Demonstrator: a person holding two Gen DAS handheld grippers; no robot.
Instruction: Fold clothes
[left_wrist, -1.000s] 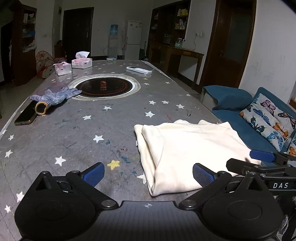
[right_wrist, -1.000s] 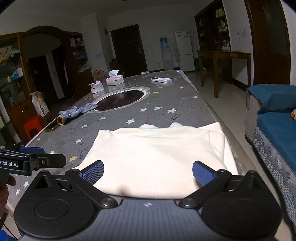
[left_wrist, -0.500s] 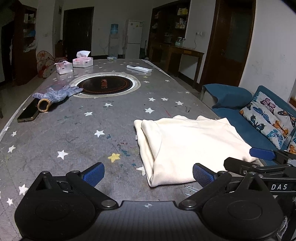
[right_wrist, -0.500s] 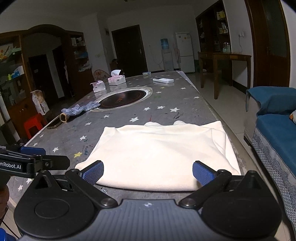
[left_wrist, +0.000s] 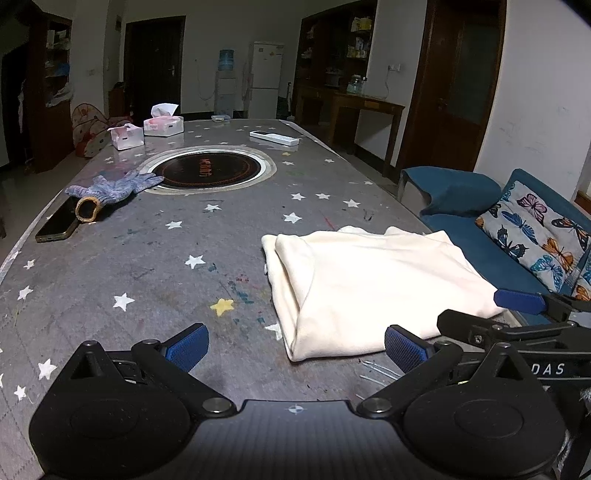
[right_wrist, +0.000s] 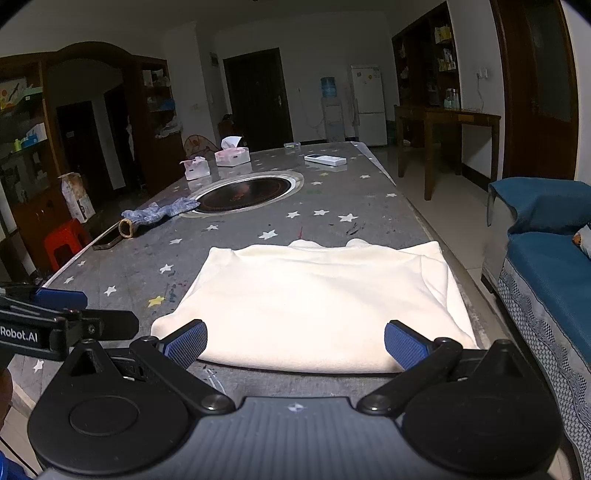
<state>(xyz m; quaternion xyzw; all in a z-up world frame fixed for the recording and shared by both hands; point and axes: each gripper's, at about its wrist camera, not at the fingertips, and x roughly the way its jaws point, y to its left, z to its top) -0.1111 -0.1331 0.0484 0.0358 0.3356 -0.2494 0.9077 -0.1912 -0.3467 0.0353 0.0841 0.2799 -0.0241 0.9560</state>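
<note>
A cream garment (left_wrist: 373, 284) lies folded flat on the grey star-patterned table (left_wrist: 147, 258), near its front right corner; it also fills the middle of the right wrist view (right_wrist: 317, 302). My left gripper (left_wrist: 295, 349) is open and empty, just short of the garment's near left corner. My right gripper (right_wrist: 295, 345) is open and empty, just short of the garment's near edge. The right gripper shows at the right edge of the left wrist view (left_wrist: 517, 314); the left gripper shows at the left edge of the right wrist view (right_wrist: 62, 314).
A knit glove (left_wrist: 110, 190), a phone (left_wrist: 59, 225), two tissue boxes (left_wrist: 162, 123), a white remote (left_wrist: 273, 137) and a round inset cooktop (left_wrist: 207, 171) lie farther back on the table. A blue sofa (left_wrist: 498, 251) with a butterfly cushion stands to the right.
Both grippers have drawn back and risen from the garment, so its near edge now lies beyond the fingertips. The garment has not moved.
</note>
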